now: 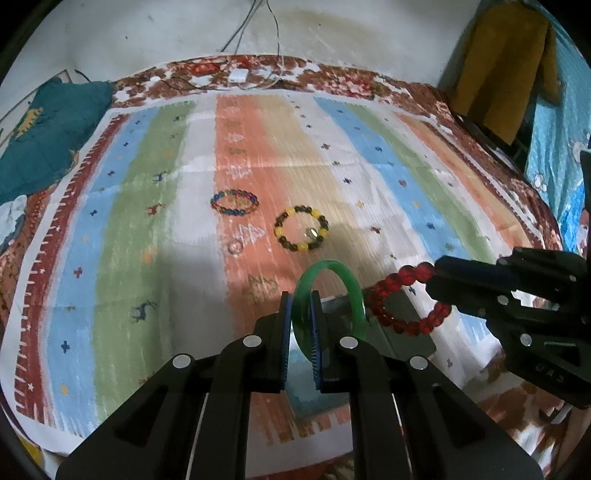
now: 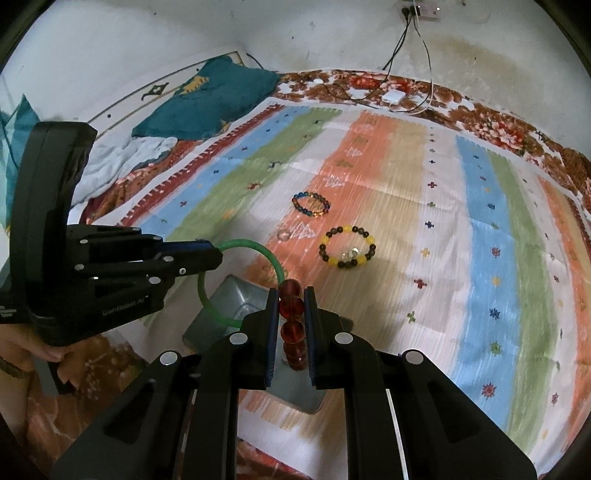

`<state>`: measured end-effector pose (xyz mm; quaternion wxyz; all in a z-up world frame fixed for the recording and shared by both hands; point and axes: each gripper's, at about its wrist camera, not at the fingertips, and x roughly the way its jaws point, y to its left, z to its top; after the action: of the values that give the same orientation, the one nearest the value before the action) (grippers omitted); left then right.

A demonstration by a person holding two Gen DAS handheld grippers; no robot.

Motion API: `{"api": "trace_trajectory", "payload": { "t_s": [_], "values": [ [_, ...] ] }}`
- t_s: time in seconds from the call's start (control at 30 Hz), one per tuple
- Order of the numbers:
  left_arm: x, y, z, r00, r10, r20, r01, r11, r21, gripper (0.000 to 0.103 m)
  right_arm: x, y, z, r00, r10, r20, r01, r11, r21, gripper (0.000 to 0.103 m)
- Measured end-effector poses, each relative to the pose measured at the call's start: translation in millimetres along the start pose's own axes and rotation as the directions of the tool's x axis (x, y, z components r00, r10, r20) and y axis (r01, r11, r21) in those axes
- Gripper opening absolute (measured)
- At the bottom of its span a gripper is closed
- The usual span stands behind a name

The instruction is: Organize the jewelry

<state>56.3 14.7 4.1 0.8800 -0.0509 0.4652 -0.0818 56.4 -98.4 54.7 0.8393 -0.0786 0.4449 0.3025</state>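
Both clamped: left hand-held gripper [image 1: 301, 317] pinches green bangle [image 1: 341, 284], right hand-held gripper [image 2: 291, 314] red bracelet [image 2: 291, 308], over tray [image 2: 236, 299]

Both views are dim and flatly lit, with soft indoor light and no hard glare; colours look washed and slightly grainy. The striped cloth [image 1: 258, 155] shows streaky motion blur, strongest toward its far half in the left wrist view and along its right side in the right wrist view; the wall [image 1: 147, 33] is smeared too. A soft shadow [image 1: 184, 266] falls on the cloth left of the left tool [image 1: 301, 299]; the black tool bodies swallow detail. Fisheye distortion bows the cloth's edges, and black vignetting fills the corners of both frames.
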Motion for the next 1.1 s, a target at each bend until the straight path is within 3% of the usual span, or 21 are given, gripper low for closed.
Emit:
{"api": "trace_trajectory", "payload": {
  "t_s": [0.23, 0.27, 0.3, 0.33, 0.4, 0.57, 0.73, 0.97, 1.1],
  "values": [
    [13.0, -5.3, -10.6, 0.996, -0.045, -0.081, 0.045, 0.999, -0.002, 0.011, 0.7, -0.7, -4.4, 1.0, 0.009, -0.006, -0.009, 1.0, 0.006, 0.014],
    [15.1, -4.0, -10.9, 0.995, -0.046, -0.089, 0.045, 0.999, -0.012, 0.025, 1.0, -5.5, -4.3, 1.0, 0.002, -0.002, -0.002, 1.0, 0.022, 0.015],
    [15.8, -2.4, -10.3, 0.996, -0.036, -0.087, 0.035, 0.999, -0.02, 0.032, 1.5, -6.7, -3.8, 1.0, -0.009, -0.002, 0.009, 1.0, 0.028, 0.02],
    [14.8, 0.6, -8.9, 0.997, -0.024, -0.074, 0.022, 0.999, -0.031, 0.044, 1.6, -9.3, -2.9, 1.0, -0.023, 0.0, 0.023, 0.999, 0.035, 0.034],
    [13.6, 5.2, -6.9, 0.998, -0.02, -0.065, 0.017, 0.999, -0.05, 0.047, 0.6, -15.0, -2.1, 0.999, -0.038, 0.01, 0.038, 0.998, 0.051, 0.045],
    [13.9, 19.1, -3.3, 0.998, 0.016, -0.056, -0.021, 0.996, -0.084, 0.058, 4.6, -19.1, -1.8, 0.998, -0.067, 0.001, 0.067, 0.997, 0.047, 0.047],
    [13.0, 30.2, 2.0, 0.998, 0.035, -0.043, -0.04, 0.993, -0.109, 0.067, 7.4, -18.7, -0.9, 0.997, -0.08, 0.001, 0.08, 0.996, 0.035, 0.059],
    [19.2, 38.5, 10.0, 0.997, 0.063, -0.046, -0.068, 0.991, -0.112, 0.079, 15.4, -22.9, 0.5, 0.998, -0.063, -0.024, 0.064, 0.997, 0.043, 0.065],
    [22.8, 40.3, 13.9, 0.996, 0.082, -0.043, -0.086, 0.991, -0.105, 0.087, 18.4, -25.9, 3.4, 0.997, -0.076, -0.021, 0.077, 0.995, 0.057, 0.076]
  ]
}}
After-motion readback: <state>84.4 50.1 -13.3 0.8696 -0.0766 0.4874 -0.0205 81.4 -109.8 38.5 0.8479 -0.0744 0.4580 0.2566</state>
